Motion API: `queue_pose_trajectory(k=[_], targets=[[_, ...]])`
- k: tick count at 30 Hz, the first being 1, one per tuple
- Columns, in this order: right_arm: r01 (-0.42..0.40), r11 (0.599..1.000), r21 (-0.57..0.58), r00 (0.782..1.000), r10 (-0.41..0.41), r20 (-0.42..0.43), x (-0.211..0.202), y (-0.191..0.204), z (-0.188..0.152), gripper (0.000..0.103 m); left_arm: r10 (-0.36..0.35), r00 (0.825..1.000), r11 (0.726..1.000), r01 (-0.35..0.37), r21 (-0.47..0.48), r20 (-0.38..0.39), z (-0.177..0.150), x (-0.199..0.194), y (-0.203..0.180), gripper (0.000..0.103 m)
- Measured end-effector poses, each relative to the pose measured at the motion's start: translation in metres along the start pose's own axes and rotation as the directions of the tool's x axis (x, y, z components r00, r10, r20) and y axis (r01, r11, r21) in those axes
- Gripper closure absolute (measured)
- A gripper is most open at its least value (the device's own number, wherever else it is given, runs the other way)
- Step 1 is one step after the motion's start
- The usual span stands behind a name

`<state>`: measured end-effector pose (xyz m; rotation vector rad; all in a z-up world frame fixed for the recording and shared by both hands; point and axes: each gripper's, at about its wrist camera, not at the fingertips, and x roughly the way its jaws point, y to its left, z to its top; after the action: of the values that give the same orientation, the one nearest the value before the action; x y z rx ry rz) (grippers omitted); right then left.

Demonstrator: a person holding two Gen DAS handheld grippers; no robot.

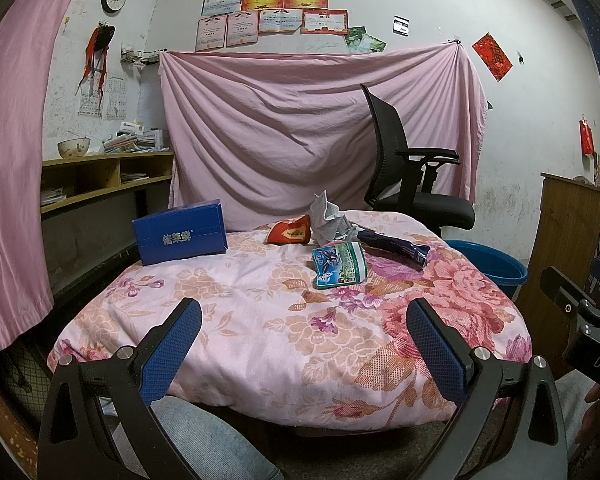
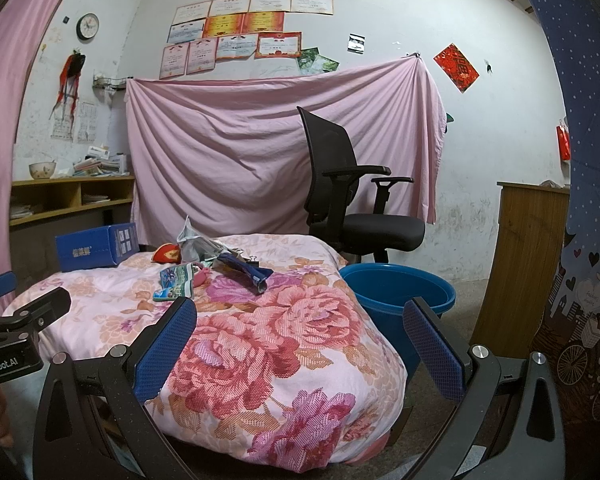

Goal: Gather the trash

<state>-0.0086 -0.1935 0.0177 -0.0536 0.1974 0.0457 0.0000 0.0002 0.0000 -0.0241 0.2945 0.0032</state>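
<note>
Trash lies on the far part of a floral quilt (image 1: 260, 320): a green-blue snack wrapper (image 1: 340, 266), a red packet (image 1: 290, 234), crumpled grey paper (image 1: 328, 218), a dark blue wrapper (image 1: 396, 248) and a blue box (image 1: 180, 236). The same pile shows in the right wrist view: the wrapper (image 2: 178, 282), the dark wrapper (image 2: 244, 272), the box (image 2: 94, 252). A blue bucket (image 2: 396, 292) stands on the floor right of the quilt. My left gripper (image 1: 302, 320) is open and empty, short of the pile. My right gripper (image 2: 300, 320) is open and empty over the quilt's near right part.
A black office chair (image 2: 348, 200) stands behind the bucket. A wooden cabinet (image 2: 528, 264) is at the right, a wooden shelf (image 1: 100, 176) with papers and a bowl at the left. Pink sheets hang at the back and left. The person's knee (image 1: 204, 440) is below.
</note>
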Motion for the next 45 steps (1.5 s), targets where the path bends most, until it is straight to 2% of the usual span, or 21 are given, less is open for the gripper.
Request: queue_pose_trajectory(k=[13,19,24,29,37,39,43,45], targets=[[0.004,1.0,0.023,1.0,-0.004,-0.004,0.0,-0.004,0.003,0.0,-0.007,1.0,1.0,0.007,0.0,0.019,0.005,0.001,-0.001,0.003],[-0.006,1.0,0.016,1.0,0.006,0.023,0.012,-0.009,0.017,0.0,-0.004,0.997,1.0,0.003,0.025,0.071,0.02,0.014,-0.002,0.003],[-0.005,1.0,-0.026,0.999,0.007,0.05,0.034,-0.011,0.032,0.0,-0.024,0.997,1.0,0.023,0.011,0.079,0.035,0.041,0.004,0.003],[-0.004,0.998,-0.069,0.999,0.007,0.048,0.07,-0.014,0.047,0.0,-0.051,0.998,0.999,0.051,-0.006,0.039,0.045,0.077,0.011,0.003],[-0.105,0.993,-0.061,0.993,0.102,-0.057,0.137,-0.018,0.06,0.0,-0.103,0.993,0.994,0.1,-0.05,-0.057,0.059,0.142,0.022,0.003],[-0.144,0.988,-0.045,0.986,0.14,-0.088,0.152,-0.018,0.062,0.0,-0.127,0.988,0.99,0.122,-0.065,-0.086,0.06,0.156,0.025,0.003],[-0.201,0.978,-0.052,0.969,0.19,-0.16,0.184,-0.011,0.066,0.0,-0.195,0.966,0.978,0.18,-0.1,-0.168,0.059,0.181,0.029,0.003],[-0.231,0.971,-0.07,0.957,0.213,-0.199,0.196,-0.003,0.066,0.005,-0.226,0.953,0.971,0.205,-0.121,-0.202,0.057,0.187,0.029,0.003]])
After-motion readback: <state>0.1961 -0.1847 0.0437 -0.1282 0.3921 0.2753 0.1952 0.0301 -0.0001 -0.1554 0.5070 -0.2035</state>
